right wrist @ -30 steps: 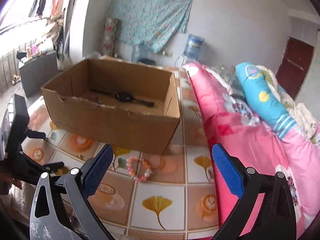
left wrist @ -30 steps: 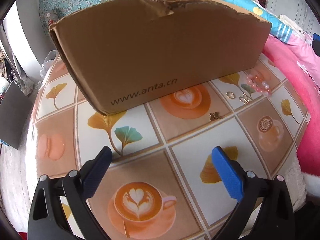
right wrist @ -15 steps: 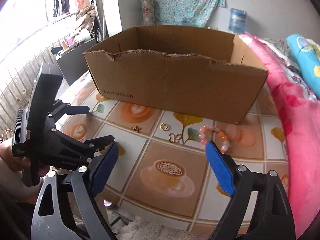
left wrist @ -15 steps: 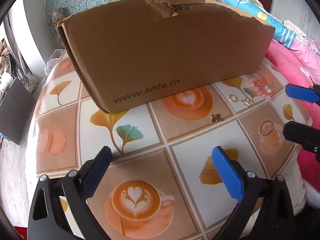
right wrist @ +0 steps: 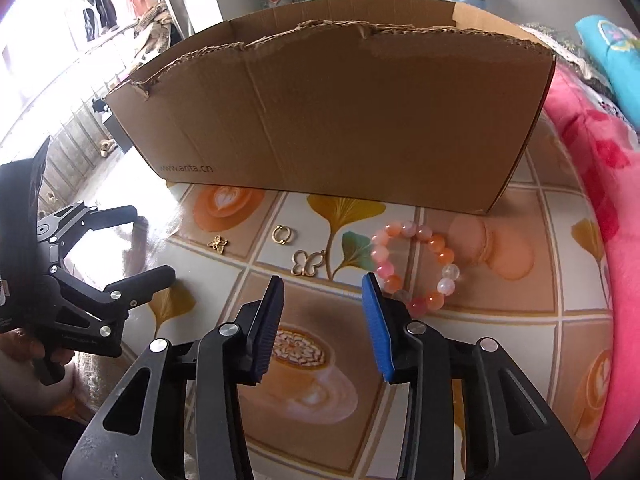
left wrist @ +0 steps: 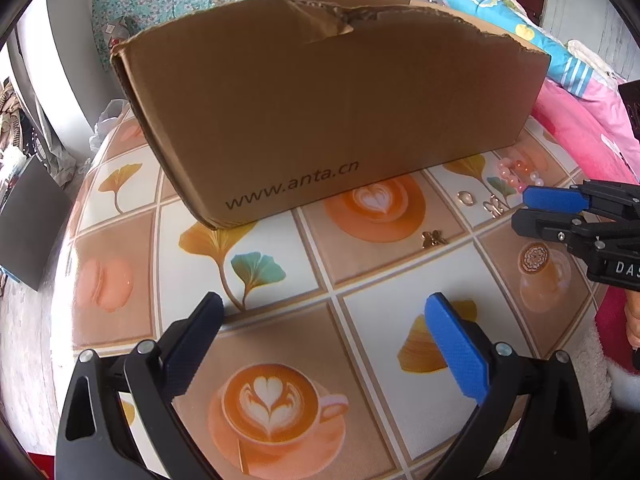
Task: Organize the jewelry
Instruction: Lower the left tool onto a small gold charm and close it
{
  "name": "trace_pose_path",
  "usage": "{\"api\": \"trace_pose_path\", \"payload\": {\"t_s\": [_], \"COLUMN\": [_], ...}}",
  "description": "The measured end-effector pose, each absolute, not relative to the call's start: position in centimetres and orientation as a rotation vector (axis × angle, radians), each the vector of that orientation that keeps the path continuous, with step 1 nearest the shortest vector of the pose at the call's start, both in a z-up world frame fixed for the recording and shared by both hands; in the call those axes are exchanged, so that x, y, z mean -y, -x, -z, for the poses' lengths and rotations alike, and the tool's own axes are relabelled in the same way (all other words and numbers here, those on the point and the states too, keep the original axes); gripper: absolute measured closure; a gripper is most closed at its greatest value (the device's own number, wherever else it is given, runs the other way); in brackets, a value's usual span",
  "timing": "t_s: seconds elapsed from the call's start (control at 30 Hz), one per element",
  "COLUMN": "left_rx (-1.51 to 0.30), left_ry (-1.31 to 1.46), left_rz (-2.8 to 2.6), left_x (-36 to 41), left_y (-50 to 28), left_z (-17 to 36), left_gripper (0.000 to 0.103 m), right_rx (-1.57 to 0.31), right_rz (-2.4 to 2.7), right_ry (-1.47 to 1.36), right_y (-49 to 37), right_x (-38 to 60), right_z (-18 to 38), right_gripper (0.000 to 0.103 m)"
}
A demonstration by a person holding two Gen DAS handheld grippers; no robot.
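A brown cardboard box (right wrist: 340, 112) stands on the tiled table; it also shows in the left wrist view (left wrist: 332, 112). In front of it lie a pink bead bracelet (right wrist: 416, 264), a gold butterfly outline pendant (right wrist: 307, 263), a gold ring clasp (right wrist: 282, 235) and a small gold butterfly charm (right wrist: 218, 243). My right gripper (right wrist: 322, 300) is open, partly narrowed, empty, just short of the butterfly pendant. My left gripper (left wrist: 324, 336) is open wide and empty over the near tiles. In the left wrist view the right gripper (left wrist: 528, 210) sits by the bracelet (left wrist: 518, 174) and the charm (left wrist: 434, 238).
A pink blanket (right wrist: 600, 184) and blue pillow (right wrist: 616, 48) border the table on the right. The table's near edge runs behind both grippers. The left gripper (right wrist: 148, 248) shows at the left of the right wrist view. A dark panel (left wrist: 28, 224) stands far left.
My right gripper has swung down and left toward the jewelry and its jaws have narrowed. It has entered the left wrist view from the right. My left gripper stays open, nearly still.
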State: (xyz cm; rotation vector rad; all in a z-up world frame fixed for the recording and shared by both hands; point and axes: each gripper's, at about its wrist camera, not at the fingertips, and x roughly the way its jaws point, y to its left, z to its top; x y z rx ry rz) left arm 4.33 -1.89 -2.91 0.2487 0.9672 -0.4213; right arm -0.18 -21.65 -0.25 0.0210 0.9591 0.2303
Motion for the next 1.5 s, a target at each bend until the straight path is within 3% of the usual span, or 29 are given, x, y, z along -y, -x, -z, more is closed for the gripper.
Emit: {"api": "trace_pose_path", "payload": {"t_s": [0.27,0.37,0.5,0.73,1.03,1.5], "left_rx": [-0.888,-0.873,-0.880,-0.900,-0.878,-0.873], "left_ry": [-0.239,-0.228,-0.264,-0.298,-0.384,-0.358], "left_rz": [0.508,0.557,0.623,0.660,0.658,0.627], "left_x": [3.7,4.8,6.2,7.4,8.6,6.7], "left_y": [-4.3,-4.4,-4.5,-5.0,-4.3,-3.5], "left_z": [1.3,0.9,1.3,1.9,2.1,1.6], "left_gripper": [0.008,0.021,0.047,0.076,0.091,0.091], "right_rx": [-0.944,-0.941,-0.937,-0.933,-0.927,-0.931], "right_rz": [-0.244,-0.248,-0.250,-0.251,-0.248,-0.262], "right_ry": [-0.055,-0.073,-0.080,-0.086,-0.063,-0.074], "right_y": [0.1,0.1,0.4,0.6,0.7,0.6], "right_x": [22.6,22.8,23.4,23.8,23.6,23.2], "right_z": [0.4,0.5,0.2,0.2,0.3,0.3], "right_gripper": [0.066,0.066,0.066,0.066,0.066,0.066]}}
